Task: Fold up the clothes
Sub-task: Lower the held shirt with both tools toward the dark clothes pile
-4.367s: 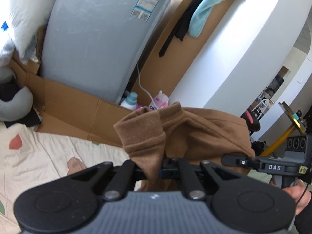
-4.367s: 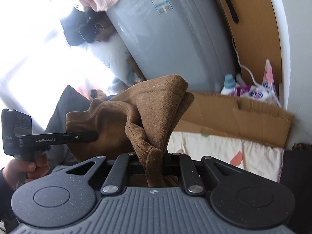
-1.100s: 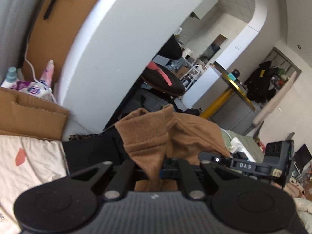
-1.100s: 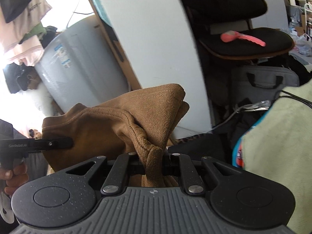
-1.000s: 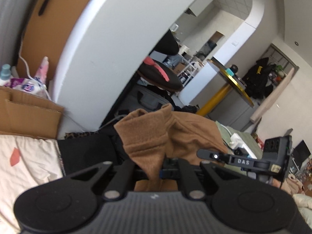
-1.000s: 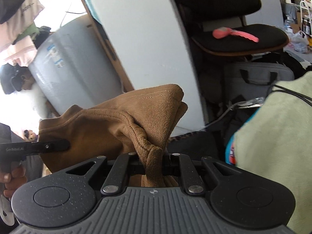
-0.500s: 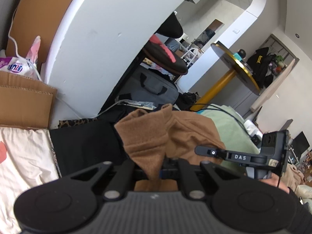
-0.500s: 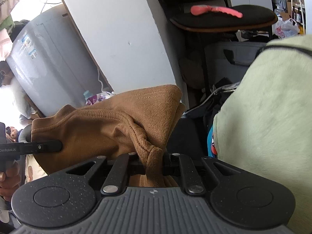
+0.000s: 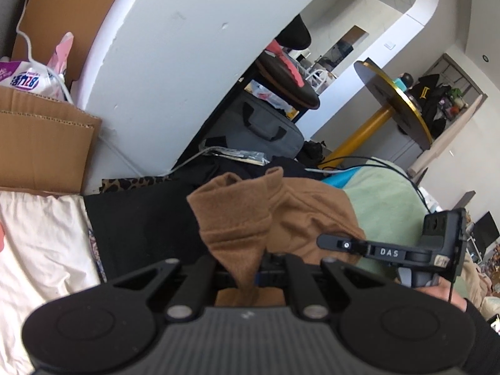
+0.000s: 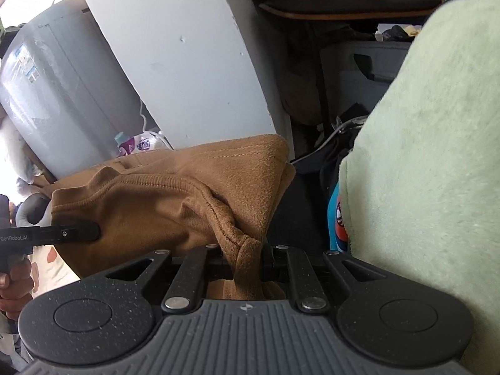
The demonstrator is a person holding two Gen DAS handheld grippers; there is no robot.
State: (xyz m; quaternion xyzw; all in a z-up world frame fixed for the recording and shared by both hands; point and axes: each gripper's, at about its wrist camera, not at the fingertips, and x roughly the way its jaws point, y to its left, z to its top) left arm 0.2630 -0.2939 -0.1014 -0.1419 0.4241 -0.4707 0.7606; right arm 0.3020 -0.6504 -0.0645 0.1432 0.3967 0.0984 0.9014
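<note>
A brown fleece garment [image 9: 237, 218] hangs between my two grippers. My left gripper [image 9: 250, 268] is shut on one bunched corner of it, the cloth rising in a peak above the jaws. My right gripper [image 10: 247, 262] is shut on another corner of the same brown garment [image 10: 175, 193], a stitched hem folding into the jaws. In the left wrist view the right gripper's side [image 9: 390, 251] shows at the right, held by a hand. The left gripper's finger [image 10: 62, 234] shows at the left of the right wrist view.
A pale green blanket [image 10: 422, 156] fills the right side, close to my right gripper. Black cloth [image 9: 140, 225] and a cream patterned sheet [image 9: 40, 234] lie below at the left. A white wall [image 9: 172, 62], cardboard [image 9: 40, 147], a grey bag [image 9: 262, 125] and a chair [image 10: 343, 0] stand behind.
Both grippers have come down with the brown garment still held. The green blanket and the black cloth now look larger and closer; the wall and chair have shifted up in view.
</note>
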